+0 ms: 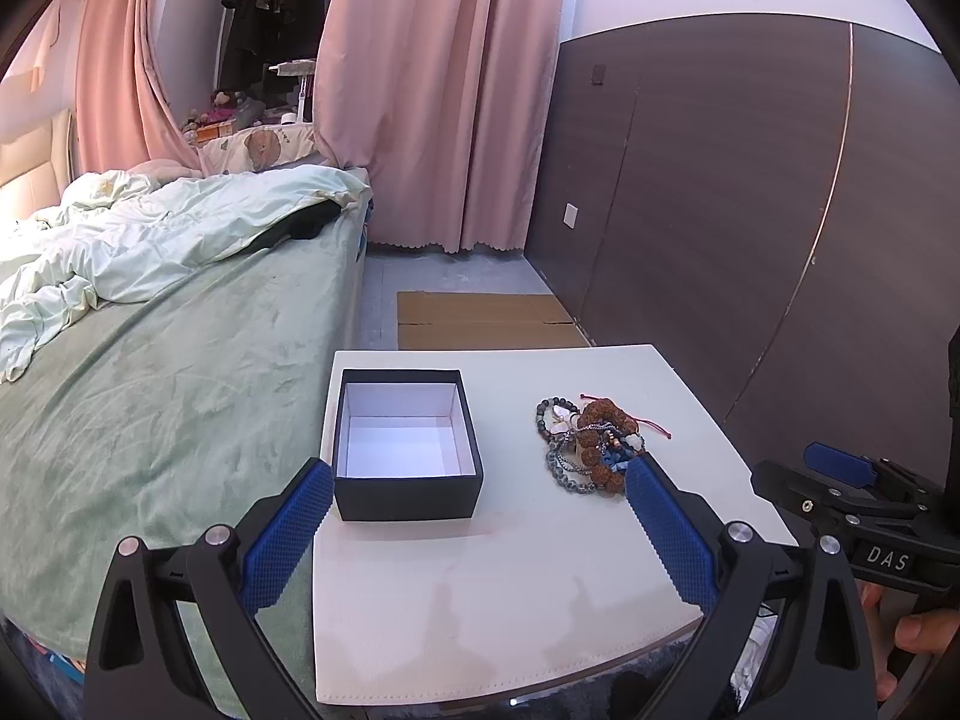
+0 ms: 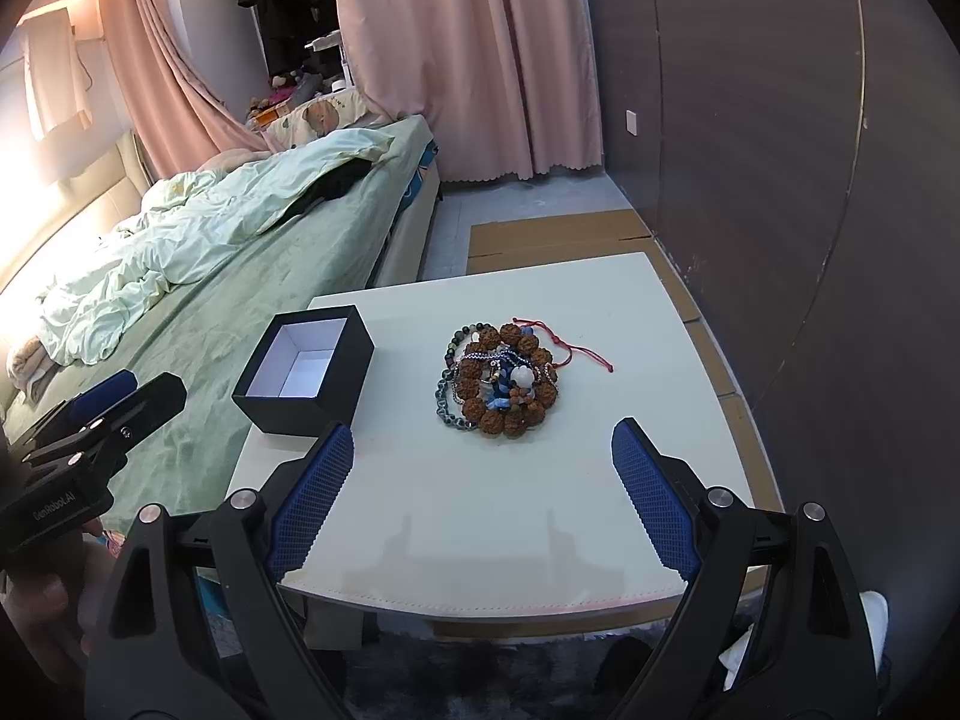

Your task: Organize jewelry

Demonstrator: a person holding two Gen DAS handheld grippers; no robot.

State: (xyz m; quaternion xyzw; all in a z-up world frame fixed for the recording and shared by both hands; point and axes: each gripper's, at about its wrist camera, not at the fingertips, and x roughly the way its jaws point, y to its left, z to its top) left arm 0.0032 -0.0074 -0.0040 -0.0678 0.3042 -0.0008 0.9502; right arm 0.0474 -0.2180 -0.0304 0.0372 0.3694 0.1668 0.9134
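- The open black cardboard box with a white lining (image 1: 408, 447) sits empty at the left of the white tabletop (image 1: 510, 588), apparently placed ready to receive.
- The tangled heap of brown, grey and blue bead bracelets with a red cord (image 2: 501, 375) lies well apart on its right.
- My left gripper (image 1: 480, 510) hovers near the box, jaws spread wide and empty.
- My right gripper (image 2: 483, 471) faces the heap, likewise spread and empty.

A bed (image 1: 180, 360) with a green cover and a rumpled pale duvet (image 1: 150, 234) filled the left side. Pink curtains (image 1: 444, 90) hung behind it, dark wood-grain wall panels (image 1: 720, 210) stood to the right (flattened cardboard (image 1: 486, 318) lay on the grey floor), and a white table (image 1: 510, 600) stood nearest.
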